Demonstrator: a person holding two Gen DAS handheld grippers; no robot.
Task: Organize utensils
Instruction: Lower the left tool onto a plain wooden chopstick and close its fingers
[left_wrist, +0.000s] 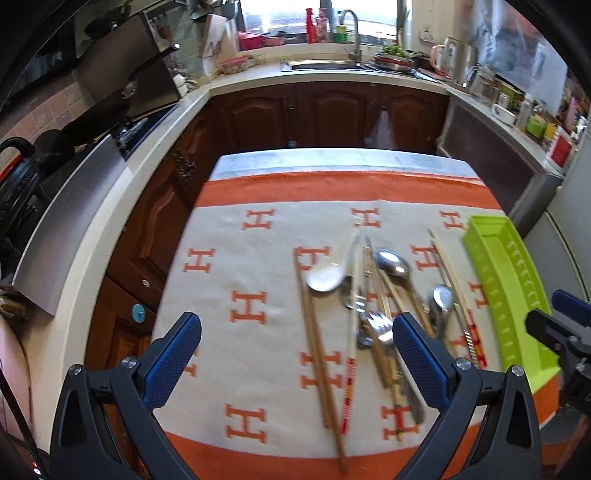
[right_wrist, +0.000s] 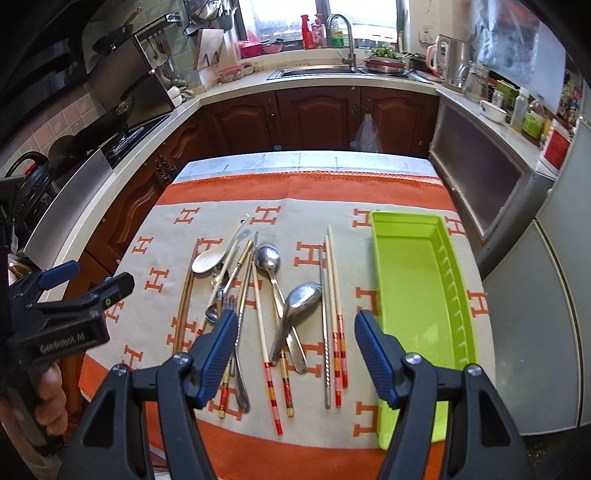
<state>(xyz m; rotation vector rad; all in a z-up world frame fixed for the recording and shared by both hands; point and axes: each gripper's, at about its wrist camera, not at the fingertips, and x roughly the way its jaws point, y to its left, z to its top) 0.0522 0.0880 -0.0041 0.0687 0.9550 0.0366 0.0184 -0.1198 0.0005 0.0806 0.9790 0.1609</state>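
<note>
While green tray (right_wrist: 413, 280) seemingly sits empty: spoons, chopsticks (right_wrist: 334, 306) unsorted on surface (right_wrist: 295, 192); both grippers' fingers apart, holding nothing.

The table (left_wrist: 229, 236) is viewed from above its near edge by 2 wrist fisheyes, both faced forward along blue-padded fingers toward the sink counter (right_wrist: 317, 79) at the far wall. The left view is set further left, so the green tray (left_wrist: 506, 295) is pushed to its right margin, while in the right view it is seen near centre-right. The utensil pile (right_wrist: 258, 295) and patterned cloth are shared by both, and each gripper is caught at the other's edge.
</note>
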